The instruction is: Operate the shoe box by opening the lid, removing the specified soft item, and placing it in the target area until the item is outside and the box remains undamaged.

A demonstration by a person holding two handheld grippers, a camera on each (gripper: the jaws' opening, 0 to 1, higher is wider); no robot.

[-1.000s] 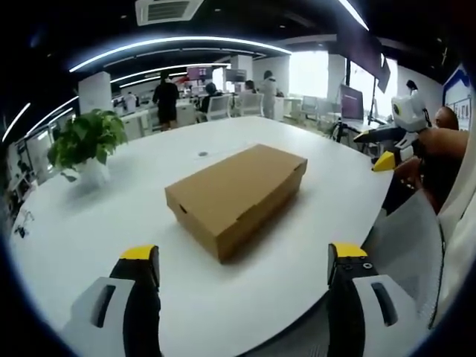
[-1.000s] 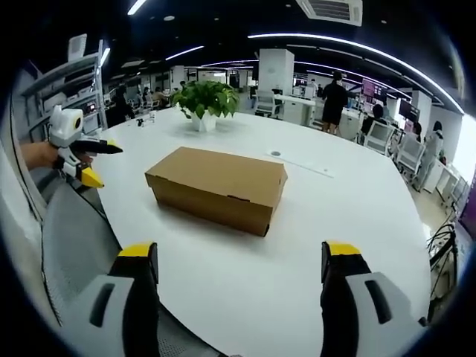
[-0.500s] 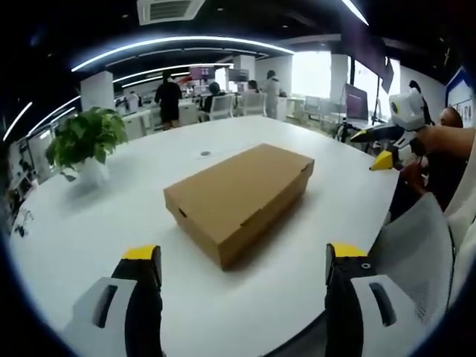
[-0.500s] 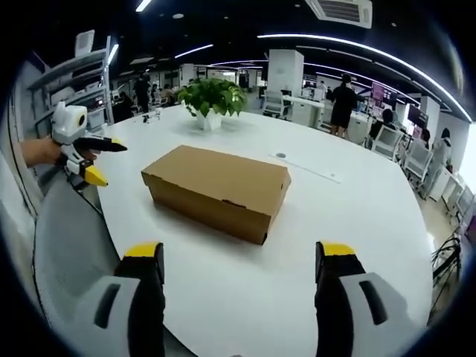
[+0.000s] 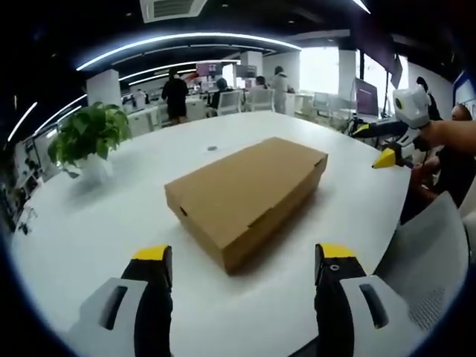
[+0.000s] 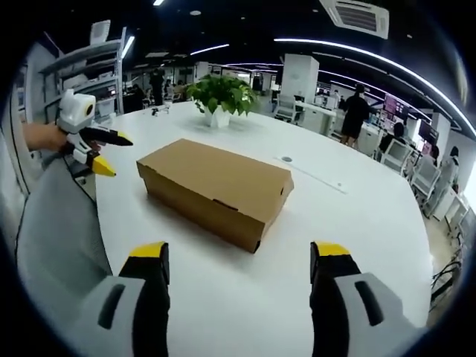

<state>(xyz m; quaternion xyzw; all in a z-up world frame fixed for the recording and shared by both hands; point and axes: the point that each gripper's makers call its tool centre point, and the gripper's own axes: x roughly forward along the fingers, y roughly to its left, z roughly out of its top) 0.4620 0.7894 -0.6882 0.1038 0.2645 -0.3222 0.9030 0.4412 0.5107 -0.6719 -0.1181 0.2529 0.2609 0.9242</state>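
Cardboard-brown, the shoe box (image 5: 249, 195) sits lid-down and closed at the centre of the left gripper view, on a round white desk (image 5: 89, 223); its contents cannot be seen. A potted plant (image 5: 85, 141) stands at centre left of that frame, well apart from the box, and a grey chair back (image 5: 428, 256) fills the lower right. The left tongs (image 5: 242, 260) hang with jaws spread wide and empty at the bottom of the frame, short of the box. In the right gripper view, the right tongs (image 6: 238, 256) are likewise parted and empty, the box at centre, the left tongs at the left edge, held in a hand (image 6: 46, 137). Office workers (image 5: 176, 95) stand in the far background.
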